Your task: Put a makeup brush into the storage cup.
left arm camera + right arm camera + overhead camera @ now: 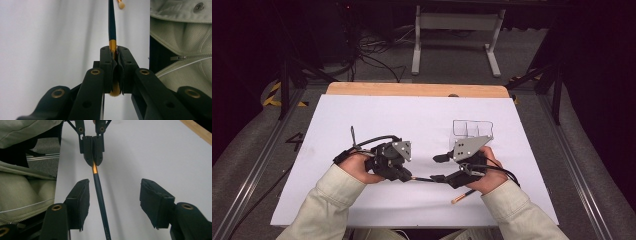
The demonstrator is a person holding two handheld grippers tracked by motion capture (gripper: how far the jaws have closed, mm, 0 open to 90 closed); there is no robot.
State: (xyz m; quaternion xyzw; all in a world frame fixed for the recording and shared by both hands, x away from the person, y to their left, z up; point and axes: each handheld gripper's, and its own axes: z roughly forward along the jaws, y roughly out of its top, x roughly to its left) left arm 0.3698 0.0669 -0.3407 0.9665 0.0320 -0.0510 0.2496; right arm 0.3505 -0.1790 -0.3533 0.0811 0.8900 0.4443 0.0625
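A thin brush point(100, 195) with a dark blue handle, a gold ferrule point(112, 46) and tan bristles is held level just above the white table. My left gripper point(114, 51) is shut on its ferrule and bristle end; in the high view that gripper point(408, 175) is left of centre. The handle runs between the jaws of my right gripper point(116, 202), which stands open and touches nothing. In the high view the right gripper point(439, 168) faces the left one, with the brush point(424, 179) spanning the gap.
A second brush point(461, 197) with a tan tip lies on the white sheet point(422, 120) under the right hand. A clear compartment box point(472, 129) stands just behind the right gripper. The person's pale jacket point(180, 37) is close to the near edge.
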